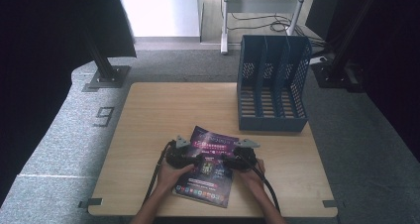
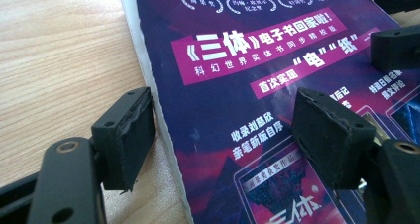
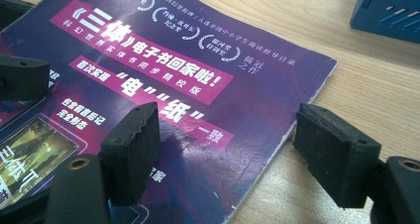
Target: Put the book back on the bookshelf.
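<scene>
Down on the wooden table (image 1: 148,130), both wide-open grippers, left (image 1: 190,160) and right (image 1: 233,162), straddle opposite edges of the flat purple paperback magazine (image 1: 210,164).

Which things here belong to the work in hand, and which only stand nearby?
In use: magazine, left gripper, right gripper.
Nearby only: blue file rack, table.

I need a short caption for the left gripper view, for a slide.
Open left claw straddling the left edge of a purple magazine lying on the wooden table.
</scene>
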Tool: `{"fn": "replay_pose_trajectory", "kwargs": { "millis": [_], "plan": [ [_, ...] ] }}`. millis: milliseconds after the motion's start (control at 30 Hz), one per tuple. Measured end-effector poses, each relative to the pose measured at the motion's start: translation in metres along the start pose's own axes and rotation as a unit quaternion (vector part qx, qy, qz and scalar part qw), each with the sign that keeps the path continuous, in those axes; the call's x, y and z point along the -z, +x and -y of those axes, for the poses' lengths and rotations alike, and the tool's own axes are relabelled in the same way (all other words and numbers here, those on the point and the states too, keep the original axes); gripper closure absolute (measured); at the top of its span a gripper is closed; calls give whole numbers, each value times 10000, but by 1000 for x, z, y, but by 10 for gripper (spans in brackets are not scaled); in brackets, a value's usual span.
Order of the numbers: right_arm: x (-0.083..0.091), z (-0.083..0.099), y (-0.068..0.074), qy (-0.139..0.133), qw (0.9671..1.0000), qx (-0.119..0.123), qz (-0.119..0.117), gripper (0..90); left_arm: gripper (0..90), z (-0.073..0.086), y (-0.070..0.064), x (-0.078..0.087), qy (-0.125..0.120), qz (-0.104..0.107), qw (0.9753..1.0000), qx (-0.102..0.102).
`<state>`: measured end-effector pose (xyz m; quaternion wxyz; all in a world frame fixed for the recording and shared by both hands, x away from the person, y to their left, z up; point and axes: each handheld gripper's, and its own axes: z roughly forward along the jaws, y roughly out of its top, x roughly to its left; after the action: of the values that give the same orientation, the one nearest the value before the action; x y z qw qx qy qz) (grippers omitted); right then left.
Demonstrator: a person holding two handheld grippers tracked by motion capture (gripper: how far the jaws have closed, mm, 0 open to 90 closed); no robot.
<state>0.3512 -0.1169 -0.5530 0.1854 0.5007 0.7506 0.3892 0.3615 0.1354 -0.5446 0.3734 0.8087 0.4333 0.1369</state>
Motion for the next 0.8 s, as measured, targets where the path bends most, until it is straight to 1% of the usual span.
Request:
{"fn": "replay_pose_trajectory", "kwargs": {
  "millis": [33,67,100,267,367,467,533,567,600,667,733,767,800],
  "plan": [
    [0,0,0,1,10000,-5,-4,254,250,0,2,-1,6,38,10000,71],
    [0,0,0,1,10000,-6,-4,254,250,0,2,-1,6,38,10000,71],
    [0,0,0,0,10000,-7,-3,254,248,0,4,-2,21,93,9998,180],
    [0,0,0,2,10000,-41,1,258,226,-3,1,-4,51,15,9999,108],
    [0,0,0,8,10000,-56,-14,258,226,-3,1,-5,43,18,9999,160],
    [0,1,0,5,10000,-60,-6,259,227,-2,1,-5,22,26,9997,254],
    [1,1,0,-1,10000,-76,7,267,229,-2,3,-3,30,128,9994,333],
    [1,1,0,-6,10000,-79,13,270,232,-2,3,-3,30,128,9994,333],
    [2,1,0,-12,10000,-75,25,273,236,-2,4,-2,7,194,9990,408],
    [2,2,1,-13,10000,-81,35,275,240,-2,4,-2,-2,206,9989,420],
    [2,2,1,-12,9999,-100,32,276,243,-2,5,-1,-32,256,9985,491],
    [2,2,1,-12,9999,-100,32,276,244,-2,5,-1,-32,256,9985,491],
    [2,2,0,-12,9999,-104,31,276,244,-2,6,1,-54,325,9979,559]
  ]
}}
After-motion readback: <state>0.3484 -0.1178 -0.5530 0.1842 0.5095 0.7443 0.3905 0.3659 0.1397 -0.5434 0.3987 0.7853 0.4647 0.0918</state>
